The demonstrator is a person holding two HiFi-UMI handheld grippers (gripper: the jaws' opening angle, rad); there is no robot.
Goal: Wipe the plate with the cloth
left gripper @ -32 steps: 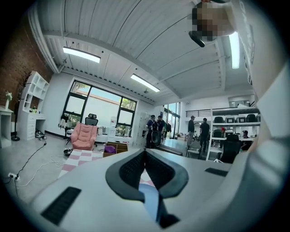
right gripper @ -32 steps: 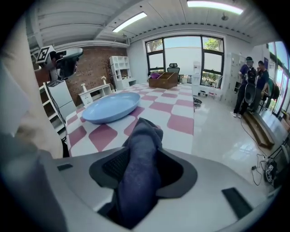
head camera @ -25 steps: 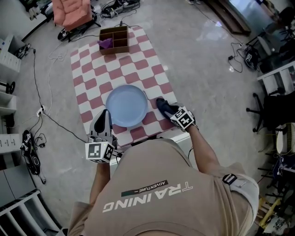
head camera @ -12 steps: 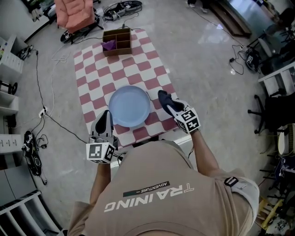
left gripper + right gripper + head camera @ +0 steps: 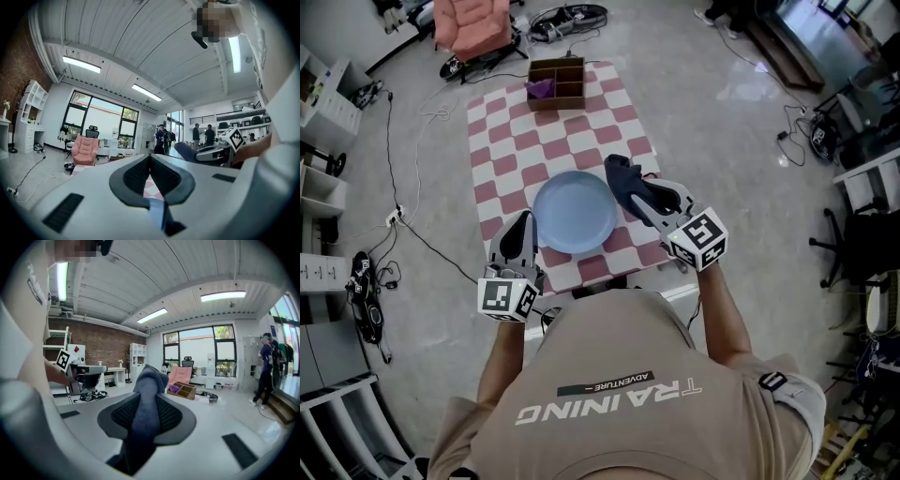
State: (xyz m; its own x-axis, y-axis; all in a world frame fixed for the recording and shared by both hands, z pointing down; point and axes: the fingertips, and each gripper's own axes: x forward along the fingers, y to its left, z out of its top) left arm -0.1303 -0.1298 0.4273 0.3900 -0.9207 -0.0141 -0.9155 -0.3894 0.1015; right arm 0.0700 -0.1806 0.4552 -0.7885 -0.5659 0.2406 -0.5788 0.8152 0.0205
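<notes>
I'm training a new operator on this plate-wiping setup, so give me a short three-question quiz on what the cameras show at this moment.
1. Multiple choice: what is between the jaws of the right gripper?
A. a dark blue cloth
B. a yellow sponge
C. nothing
2. True or false: the blue plate stands inside the wooden box.
3. Short answer: what colour is the item lying in the wooden box?

Key:
1. A. The jaws have just been closing and now clamp the cloth.
2. False. The plate lies on the checkered mat, well short of the box.
3. Purple.
</notes>
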